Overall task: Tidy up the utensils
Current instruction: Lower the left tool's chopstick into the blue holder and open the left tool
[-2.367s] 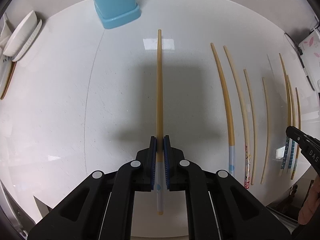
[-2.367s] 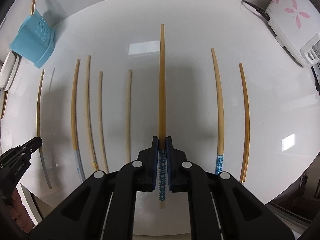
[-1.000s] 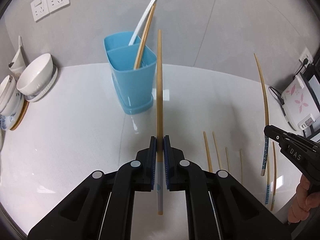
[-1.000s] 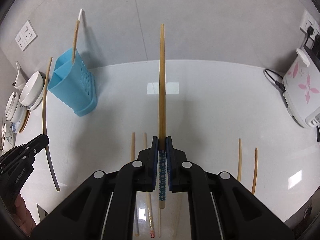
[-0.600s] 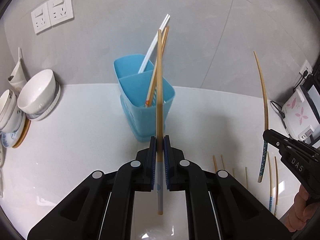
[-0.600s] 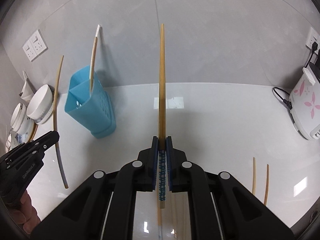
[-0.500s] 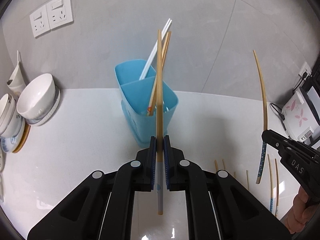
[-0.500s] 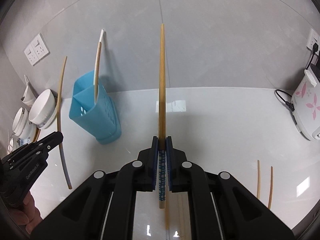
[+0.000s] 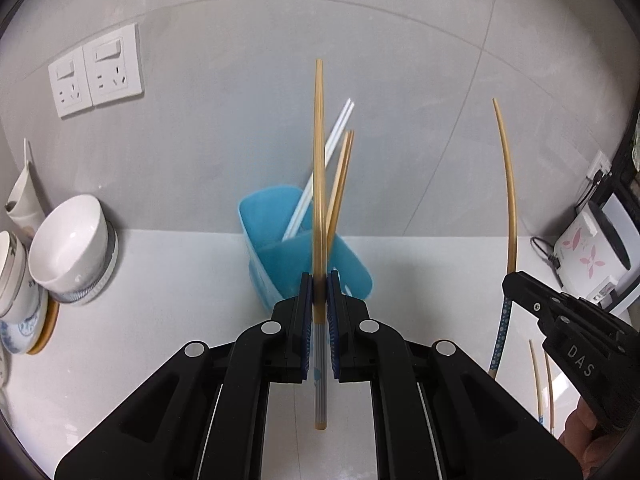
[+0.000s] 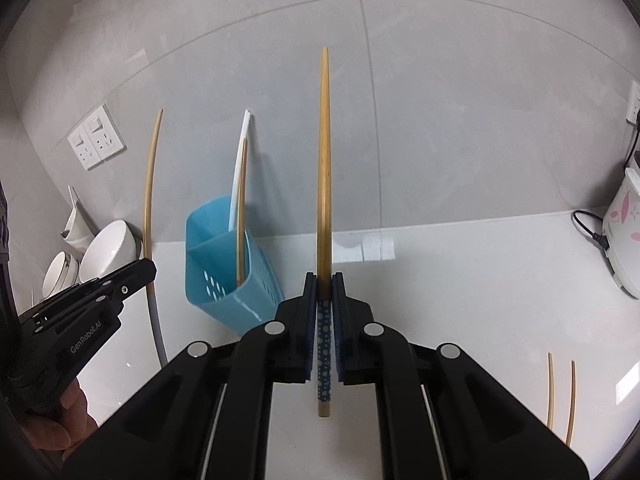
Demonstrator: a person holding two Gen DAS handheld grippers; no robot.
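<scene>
My left gripper (image 9: 319, 285) is shut on a wooden chopstick with a grey handle end (image 9: 319, 168), held upright in front of the blue utensil holder (image 9: 276, 248). The holder has a white pair and a wooden pair of chopsticks (image 9: 338, 184) standing in it. My right gripper (image 10: 325, 285) is shut on a wooden chopstick with a blue dotted handle (image 10: 323, 168), raised to the right of the holder (image 10: 224, 276). Each gripper shows in the other's view: the right one (image 9: 560, 320), the left one (image 10: 92, 304).
White bowls (image 9: 72, 244) are stacked at the left by the wall, under wall sockets (image 9: 96, 76). A white flowered appliance (image 10: 624, 232) with a cable stands at the right. Two more chopsticks (image 10: 560, 396) lie on the white counter at the front right.
Both grippers have lifted their chopsticks off the counter and tilted up. They have come closer to the blue holder, which now sits behind the left chopstick.
</scene>
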